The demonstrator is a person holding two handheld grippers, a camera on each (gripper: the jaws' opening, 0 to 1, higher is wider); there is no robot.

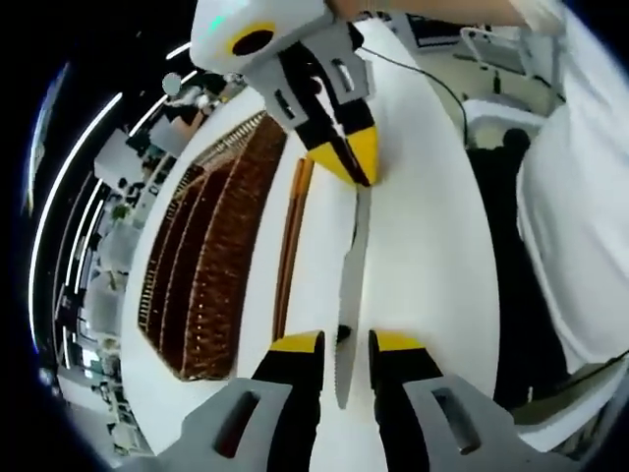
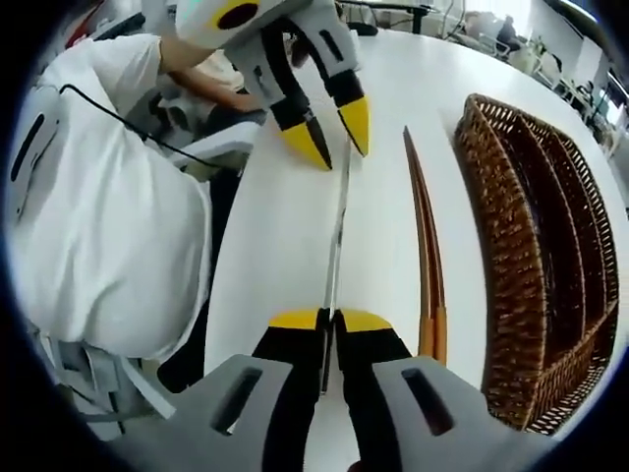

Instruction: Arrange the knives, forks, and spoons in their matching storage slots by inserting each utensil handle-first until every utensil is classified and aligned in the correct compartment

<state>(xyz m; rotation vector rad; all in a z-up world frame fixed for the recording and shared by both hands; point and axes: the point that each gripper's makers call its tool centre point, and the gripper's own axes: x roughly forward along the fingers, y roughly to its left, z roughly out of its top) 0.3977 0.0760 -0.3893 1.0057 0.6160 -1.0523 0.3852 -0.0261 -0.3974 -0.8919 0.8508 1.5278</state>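
A silver knife (image 1: 352, 265) lies along the white table (image 1: 423, 275), its serrated blade end between the jaws of my left gripper (image 1: 346, 344), which stand open on either side of it. At the knife's far end, my right gripper (image 1: 356, 165) is shut on it. In the right gripper view, the knife (image 2: 337, 226) shows edge-on, running from my right gripper (image 2: 330, 320) to the open left gripper (image 2: 334, 133). Beside it lie brown chopsticks (image 1: 290, 246) (image 2: 423, 246). A long wicker basket (image 1: 211, 275) (image 2: 541, 236) with lengthwise slots sits just beyond the chopsticks.
A person in white clothes (image 2: 108, 226) stands at the table's edge, on the side away from the basket. Desks and equipment (image 1: 118, 197) fill the room beyond the basket.
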